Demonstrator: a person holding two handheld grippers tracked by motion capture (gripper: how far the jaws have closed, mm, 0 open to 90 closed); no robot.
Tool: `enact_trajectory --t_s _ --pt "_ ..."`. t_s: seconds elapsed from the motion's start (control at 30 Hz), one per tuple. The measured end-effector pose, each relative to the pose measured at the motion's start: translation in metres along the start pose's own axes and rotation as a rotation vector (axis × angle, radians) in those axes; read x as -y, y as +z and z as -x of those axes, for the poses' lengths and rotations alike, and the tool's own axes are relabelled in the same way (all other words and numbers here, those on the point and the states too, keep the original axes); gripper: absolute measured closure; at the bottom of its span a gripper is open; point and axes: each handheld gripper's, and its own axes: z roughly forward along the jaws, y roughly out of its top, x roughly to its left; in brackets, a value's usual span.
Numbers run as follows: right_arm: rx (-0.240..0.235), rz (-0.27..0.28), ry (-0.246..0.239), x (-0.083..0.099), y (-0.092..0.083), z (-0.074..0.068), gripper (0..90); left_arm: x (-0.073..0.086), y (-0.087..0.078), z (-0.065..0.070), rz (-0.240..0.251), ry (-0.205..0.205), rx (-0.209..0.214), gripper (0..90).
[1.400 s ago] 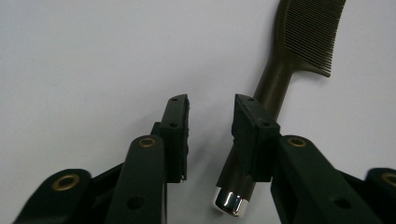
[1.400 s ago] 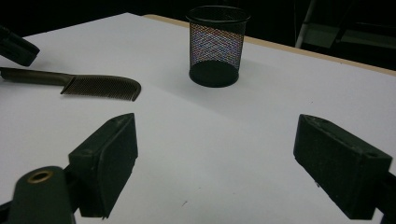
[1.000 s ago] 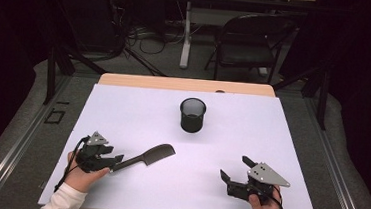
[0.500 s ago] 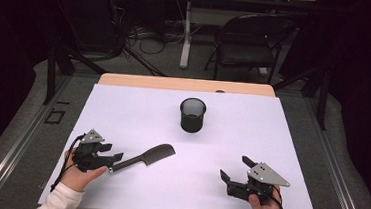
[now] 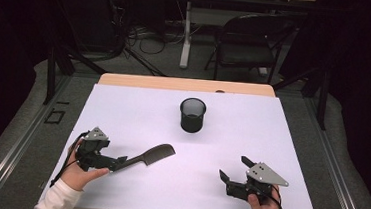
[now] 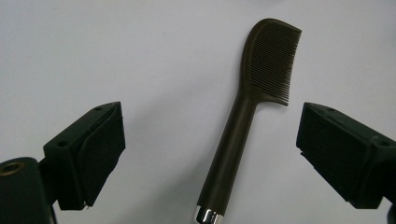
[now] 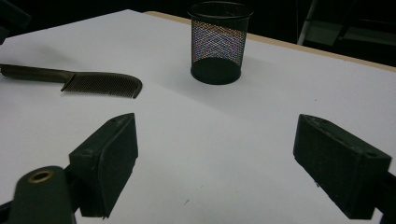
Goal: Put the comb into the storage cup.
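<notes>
Comb (image 5: 150,156) flat on table (image 5: 138,106), near left front corner, teeth end toward middle. Left gripper (image 6: 210,154) straddles handle, jaws just opened wide, pads clear of it: looks like release, or lining up for grasp. Right gripper (image 5: 232,171) near right front edge, jaws wide, empty. Mesh cup (image 5: 192,114) upright toward far edge. Next move likely: close on handle, lift, carry to cup.

comb (image 6: 247,121) handle end cut off below
</notes>
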Motion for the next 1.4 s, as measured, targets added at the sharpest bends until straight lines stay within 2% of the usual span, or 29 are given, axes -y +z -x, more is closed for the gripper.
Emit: enact_trajectory --t_s 0.07,0.17,0.27,0.63,0.8,0.9,1.07,1.4 --pt "0.001 -0.001 0.001 0.000 0.000 0.000 13.7 -0.003 0.001 0.002 -0.001 0.003 0.013 5.3" --pt "0.001 -0.003 0.003 0.000 0.000 0.000 13.7 -0.006 0.002 0.003 -0.007 0.020 0.017 4.9" --pt "0.001 0.000 0.006 0.000 0.001 0.000 13.7 -0.009 0.004 0.004 -0.009 0.020 0.018 3.6" --pt "-0.001 -0.004 0.006 0.001 0.001 0.000 13.7 -0.018 0.009 0.009 -0.074 0.078 0.014 3.7" --pt "-0.002 -0.005 0.007 0.001 0.001 0.000 13.7 -0.024 0.010 0.013 -0.131 0.095 0.034 3.9" --pt "-0.002 -0.005 0.004 0.001 0.002 0.000 13.7 -0.026 0.013 0.015 -0.162 0.118 0.004 3.9" --pt "-0.002 -0.008 0.002 0.001 0.002 0.000 13.7 -0.029 0.017 0.014 -0.201 0.129 0.001 3.9" --pt "-0.002 -0.011 0.000 0.001 0.002 0.000 13.7 -0.035 0.028 0.020 -0.289 0.197 -0.012 3.9"
